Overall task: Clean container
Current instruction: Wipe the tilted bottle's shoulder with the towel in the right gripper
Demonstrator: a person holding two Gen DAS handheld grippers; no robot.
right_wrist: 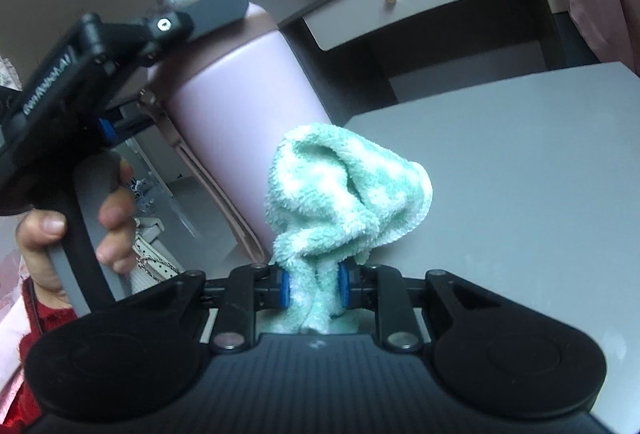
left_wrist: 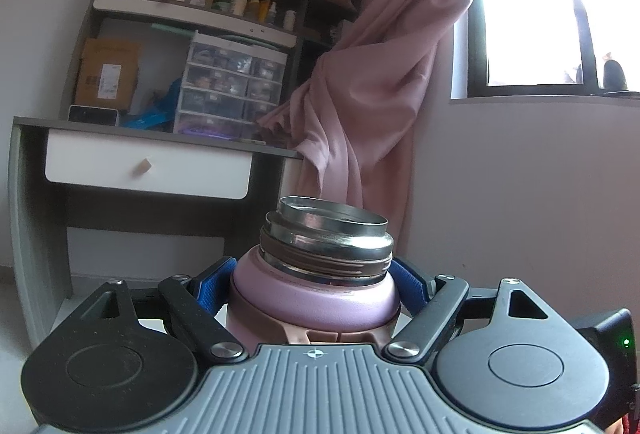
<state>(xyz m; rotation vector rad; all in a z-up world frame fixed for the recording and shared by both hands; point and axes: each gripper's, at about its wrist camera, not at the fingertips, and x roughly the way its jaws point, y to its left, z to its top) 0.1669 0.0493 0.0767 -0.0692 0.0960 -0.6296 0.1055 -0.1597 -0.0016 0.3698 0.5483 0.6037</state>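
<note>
Left tongs (left_wrist: 314, 284) clamp the pink bottle (left_wrist: 312, 294), right tongs (right_wrist: 313, 284) clamp the green cloth (right_wrist: 344, 190); lettering unreadable.

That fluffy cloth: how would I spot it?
Find the grey table. In front of it the right hand-held gripper pinches a mint-green and white cloth, beside the smooth pink bottle. It is the only fluffy thing there.
</note>
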